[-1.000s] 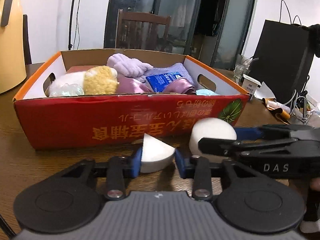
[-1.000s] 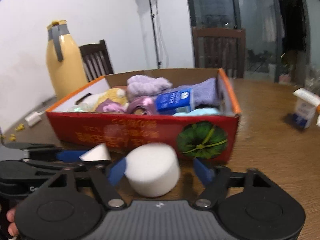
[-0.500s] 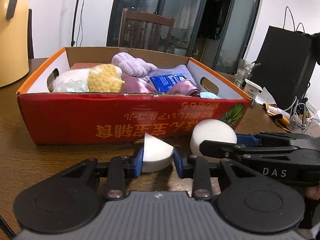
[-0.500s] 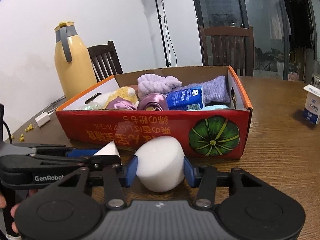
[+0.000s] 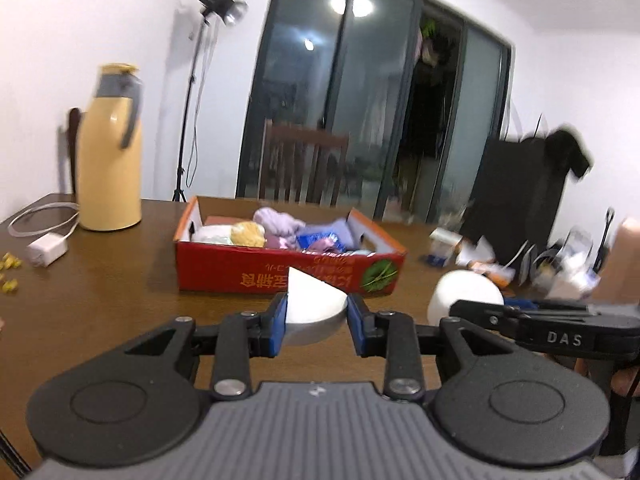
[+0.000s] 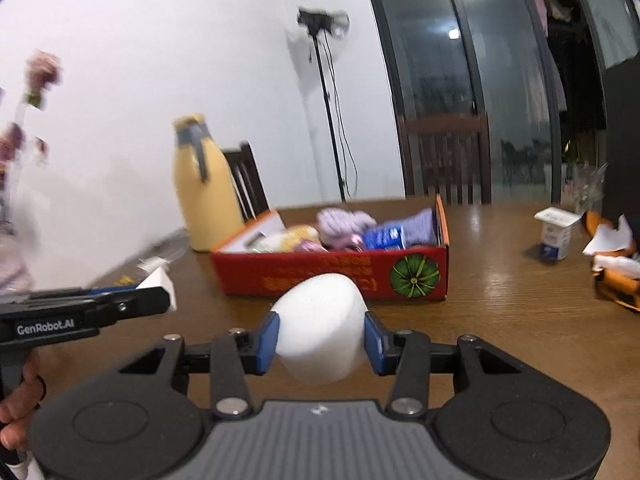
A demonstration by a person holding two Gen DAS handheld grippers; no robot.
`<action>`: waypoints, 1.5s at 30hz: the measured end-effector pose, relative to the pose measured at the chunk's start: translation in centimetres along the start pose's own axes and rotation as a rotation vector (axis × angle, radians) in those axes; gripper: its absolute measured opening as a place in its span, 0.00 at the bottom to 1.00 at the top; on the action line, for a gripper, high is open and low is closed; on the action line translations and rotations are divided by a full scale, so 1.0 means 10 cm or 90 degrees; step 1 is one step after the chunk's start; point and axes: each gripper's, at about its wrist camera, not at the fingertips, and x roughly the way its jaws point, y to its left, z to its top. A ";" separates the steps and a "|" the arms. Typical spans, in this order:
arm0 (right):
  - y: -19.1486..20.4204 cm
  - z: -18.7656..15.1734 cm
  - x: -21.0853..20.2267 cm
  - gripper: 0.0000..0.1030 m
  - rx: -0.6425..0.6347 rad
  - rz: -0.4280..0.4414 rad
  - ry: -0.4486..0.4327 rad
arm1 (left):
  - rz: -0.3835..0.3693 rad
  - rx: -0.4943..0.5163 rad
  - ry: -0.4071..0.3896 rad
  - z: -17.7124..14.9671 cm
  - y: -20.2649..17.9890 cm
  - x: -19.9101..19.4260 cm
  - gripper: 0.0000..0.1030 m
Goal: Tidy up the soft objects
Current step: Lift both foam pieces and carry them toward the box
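1. Your left gripper [image 5: 315,317] points slightly downward, held above the table [image 5: 100,304]; its blue pads clench a white foam wedge [image 5: 313,307], lifted clear of the wood.
2. Your right gripper [image 6: 320,343] tilts down the same way; its pads grasp a white foam cylinder [image 6: 322,328], squeezed at both sides.
3. Both grippers sit side by side, short of the red box [image 6: 340,276]; soft items fill it; a yellow jug [image 5: 109,152] stands beyond, to its left.
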 end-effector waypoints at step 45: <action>-0.58 1.07 1.30 0.45 -0.088 -0.052 0.021 | -0.051 -0.007 0.009 0.95 0.24 1.72 0.33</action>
